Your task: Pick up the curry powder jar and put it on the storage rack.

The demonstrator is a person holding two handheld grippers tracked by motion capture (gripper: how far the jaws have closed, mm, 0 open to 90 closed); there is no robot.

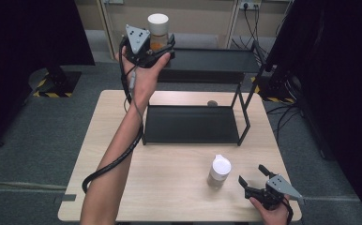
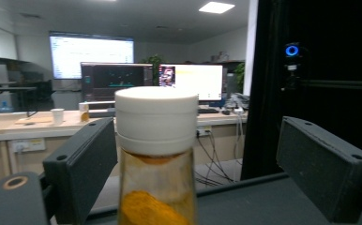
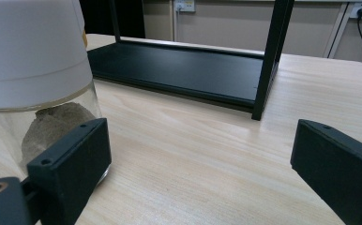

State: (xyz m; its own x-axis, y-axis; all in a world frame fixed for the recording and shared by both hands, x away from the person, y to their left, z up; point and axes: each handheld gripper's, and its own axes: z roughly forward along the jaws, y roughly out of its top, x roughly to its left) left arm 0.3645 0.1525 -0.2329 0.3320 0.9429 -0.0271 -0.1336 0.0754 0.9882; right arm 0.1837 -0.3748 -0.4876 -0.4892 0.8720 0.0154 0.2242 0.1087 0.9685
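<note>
**One jar at the top shelf, one jar waiting on the table**

In the high view, the left gripper (image 1: 162, 47) is raised at the upper shelf (image 1: 212, 60) of the black rack, around the jar with orange powder (image 1: 158, 31). The second jar, with a white cap (image 1: 219, 171), stands on the table (image 1: 179, 187), just beside the right gripper (image 1: 252, 180), whose jaws are spread.

In the left gripper view, the orange jar (image 2: 156, 159) stands upright between the jaws. They are wide apart and do not press it, so I judge it is already released on the shelf.

In the right gripper view, the jar with grey powder (image 3: 36, 89) is beside the left jaw, outside the gap. This jar is not yet gripped; placing it seems to remain.
</note>
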